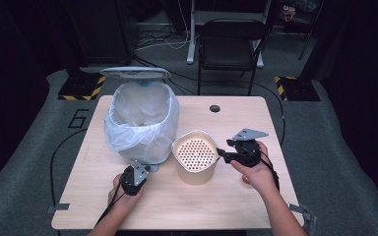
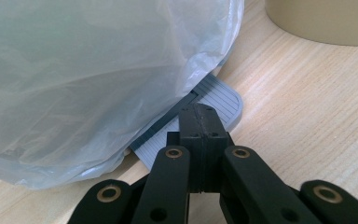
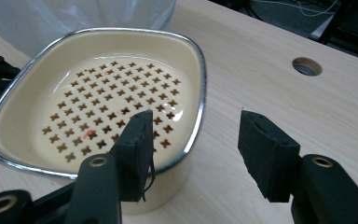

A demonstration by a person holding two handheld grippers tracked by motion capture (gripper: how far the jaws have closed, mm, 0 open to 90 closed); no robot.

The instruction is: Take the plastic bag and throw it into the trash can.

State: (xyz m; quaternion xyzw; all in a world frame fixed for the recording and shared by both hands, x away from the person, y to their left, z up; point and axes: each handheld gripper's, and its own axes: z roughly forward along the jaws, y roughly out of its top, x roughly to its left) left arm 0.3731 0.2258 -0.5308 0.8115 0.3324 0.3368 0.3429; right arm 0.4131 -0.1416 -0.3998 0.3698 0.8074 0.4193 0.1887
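1. My left gripper [image 2: 200, 122] is closed, pressing the bin's [image 1: 142, 123] pedal [image 2: 214, 100]; the lid [image 1: 135, 73] stands up.
2. My right gripper [image 3: 193, 149] is open, its jaws straddling the strainer's [image 3: 98, 102] rim, gripping nothing.

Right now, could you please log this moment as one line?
left tongs: shut, pressing bin pedal | lid: up | right tongs: open, straddling strainer container rim
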